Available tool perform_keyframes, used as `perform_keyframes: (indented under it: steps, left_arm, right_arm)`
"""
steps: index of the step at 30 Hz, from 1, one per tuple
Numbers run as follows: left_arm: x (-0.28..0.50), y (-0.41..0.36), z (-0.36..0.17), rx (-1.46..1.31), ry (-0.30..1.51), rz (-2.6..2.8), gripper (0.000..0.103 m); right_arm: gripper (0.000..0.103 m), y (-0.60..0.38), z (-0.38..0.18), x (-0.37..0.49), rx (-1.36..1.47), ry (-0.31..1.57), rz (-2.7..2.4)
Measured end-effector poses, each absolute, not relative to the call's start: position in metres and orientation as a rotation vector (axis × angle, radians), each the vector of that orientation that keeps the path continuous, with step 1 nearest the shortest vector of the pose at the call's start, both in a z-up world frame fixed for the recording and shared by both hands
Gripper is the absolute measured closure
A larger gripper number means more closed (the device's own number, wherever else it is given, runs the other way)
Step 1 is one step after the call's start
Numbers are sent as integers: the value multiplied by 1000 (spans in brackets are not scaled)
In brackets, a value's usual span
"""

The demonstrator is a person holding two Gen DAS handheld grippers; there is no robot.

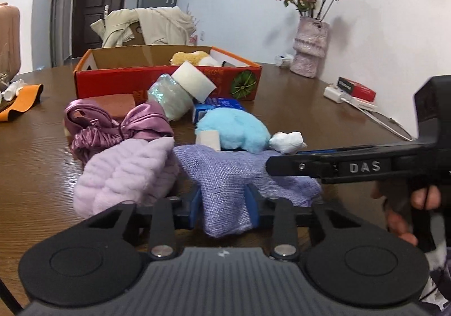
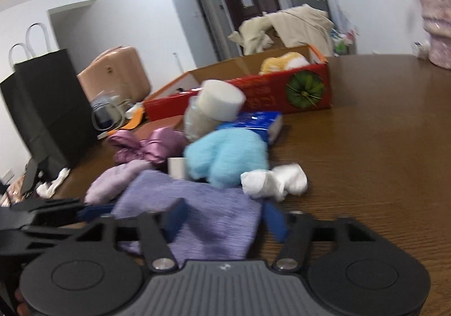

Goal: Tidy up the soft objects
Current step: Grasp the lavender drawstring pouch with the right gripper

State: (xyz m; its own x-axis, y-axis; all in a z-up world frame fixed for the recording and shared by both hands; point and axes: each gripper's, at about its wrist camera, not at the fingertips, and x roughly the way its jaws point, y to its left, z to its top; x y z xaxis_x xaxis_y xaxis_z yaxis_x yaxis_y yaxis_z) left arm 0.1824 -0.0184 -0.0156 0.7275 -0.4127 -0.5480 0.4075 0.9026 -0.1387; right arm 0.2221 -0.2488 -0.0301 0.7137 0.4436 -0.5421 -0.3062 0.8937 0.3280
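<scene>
Nearest: left hand-held gripper (image 1: 224, 204), blue fingers closed on a fold of the purple knit cloth (image 1: 225, 175). The cloth hangs between the pads and spreads out over the worktop (image 1: 42, 164) ahead.

Right hand-held gripper (image 2: 225, 217) reaches into the same cloth from the other side. Its blue fingers stand apart, cloth bunched between them. Spread, not clamped, as far as the blurred right wrist view lets me judge.

Risk one: both tools on one cloth. If they pull different ways it stretches or slips out of the left pinch, which holds only a narrow fold.

Just beside the cloth on the left, touching it, the lilac fluffy piece (image 1: 126, 175). Lifting the cloth may drag this along or tip it off the pile.

Beyond, the white crumpled wad (image 1: 287, 141) rests at the cloth's far edge. It looks light and likely rolls off if that edge rises.

Next back: blue plush (image 1: 234, 130), satin scrunchie bundle (image 1: 112, 124), and a white foam block (image 1: 194, 80) perched tilted on a wrapped roll (image 1: 169, 99). That stack looks unstable; a nudge may topple it.

Farthest: red cardboard box (image 1: 169, 76), open, a yellow plush (image 1: 188, 57) already inside. The carry passes over the whole pile, so a trailing cloth corner may snag.
</scene>
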Motion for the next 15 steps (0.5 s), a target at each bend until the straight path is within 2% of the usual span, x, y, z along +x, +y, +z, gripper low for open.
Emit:
perform_keyframes:
  steps: [1,4,7,11,15]
  left_arm:
    - [182,-18,-16,-10,608,-455,78]
    - [178,-18,-17,-16,625,-466,82]
    - [173,-15,-15,-20,636,-464,83]
    - [162,-10,-11,-22,628,-468,86]
    - [146,-5,-3,-34,607,-495,93]
  right_arm:
    - [39,-250,-31,223,221,658,420]
    - [55,-245,-32,221,185,668,442]
    - [57,-228,-28,212,65,675,425]
    - [84,-215,-23,196,-27,682,415]
    - [94,-221,-14,177,17,656,439]
